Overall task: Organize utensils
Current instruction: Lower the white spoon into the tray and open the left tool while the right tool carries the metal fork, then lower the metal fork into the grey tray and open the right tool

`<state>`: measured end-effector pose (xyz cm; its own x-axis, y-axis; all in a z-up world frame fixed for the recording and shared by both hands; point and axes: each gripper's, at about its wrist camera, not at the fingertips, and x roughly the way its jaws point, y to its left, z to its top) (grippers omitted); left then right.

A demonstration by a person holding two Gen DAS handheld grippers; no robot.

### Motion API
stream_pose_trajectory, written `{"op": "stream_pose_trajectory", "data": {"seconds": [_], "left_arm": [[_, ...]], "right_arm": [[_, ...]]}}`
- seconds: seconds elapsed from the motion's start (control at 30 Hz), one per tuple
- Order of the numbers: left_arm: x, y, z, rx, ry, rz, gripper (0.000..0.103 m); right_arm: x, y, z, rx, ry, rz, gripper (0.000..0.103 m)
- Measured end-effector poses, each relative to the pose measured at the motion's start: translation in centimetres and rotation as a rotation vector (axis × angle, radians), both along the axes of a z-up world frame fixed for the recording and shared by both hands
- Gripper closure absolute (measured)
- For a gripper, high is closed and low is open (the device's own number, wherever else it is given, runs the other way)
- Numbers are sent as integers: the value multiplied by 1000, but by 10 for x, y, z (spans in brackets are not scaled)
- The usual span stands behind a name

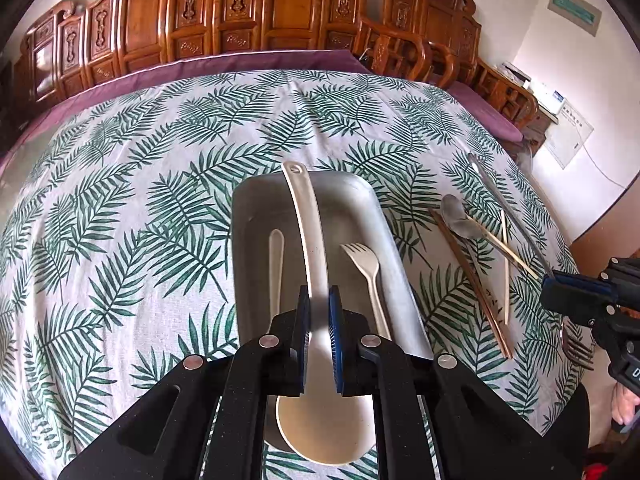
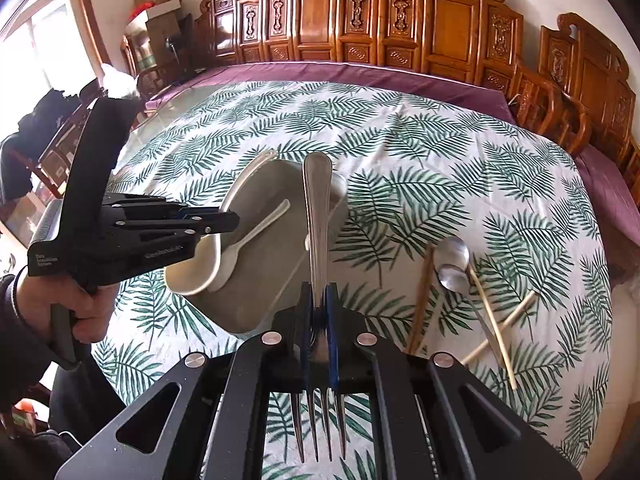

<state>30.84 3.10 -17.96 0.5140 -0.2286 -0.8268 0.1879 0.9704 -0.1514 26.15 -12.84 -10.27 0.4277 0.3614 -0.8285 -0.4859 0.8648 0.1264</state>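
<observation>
My left gripper point(image 1: 319, 296) is shut on a big cream ladle point(image 1: 308, 220). Its handle points away and its bowl hangs near the camera, over a grey tray point(image 1: 384, 216). A cream spoon point(image 1: 275, 264) and a cream fork point(image 1: 366, 268) lie in the tray. My right gripper point(image 2: 319, 292) is shut on a metal fork point(image 2: 318, 208), tines toward the camera, held above the cloth beside the tray point(image 2: 240, 304). The right wrist view shows the left gripper point(image 2: 228, 222) with the ladle point(image 2: 208, 264) above the tray's left end.
Two metal spoons point(image 2: 452, 256), brown chopsticks point(image 2: 420, 300) and pale bamboo chopsticks point(image 2: 492, 320) lie loose on the leaf-print cloth, right of the tray. Carved wooden chairs point(image 1: 240, 20) line the far side. A person's hand point(image 2: 86, 312) holds the left gripper.
</observation>
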Motion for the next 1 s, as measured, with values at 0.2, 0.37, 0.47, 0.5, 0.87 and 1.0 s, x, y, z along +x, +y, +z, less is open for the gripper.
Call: {"op": "stream_pose_trajectory", "data": {"seconds": [0.2, 0.37, 0.47, 0.5, 0.87, 1.0], "left_arm": [[-2, 12, 2, -17, -7, 12, 94], [-11, 26, 13, -22, -38, 21, 94], [-16, 34, 20, -18, -57, 29, 94], [-18, 38, 22, -19, -64, 33, 93], [-37, 71, 45, -5, -133, 86, 73], [-44, 79, 58, -11, -160, 105, 62]], "right_arm": [[5, 19, -3, -9, 5, 13, 95], [10, 34, -4, -1, 7, 14, 95], [13, 46, -7, 4, 13, 12, 95], [15, 50, -9, 6, 16, 11, 95], [27, 81, -25, -3, 17, -36, 95], [32, 89, -31, -17, 18, -34, 95]]}}
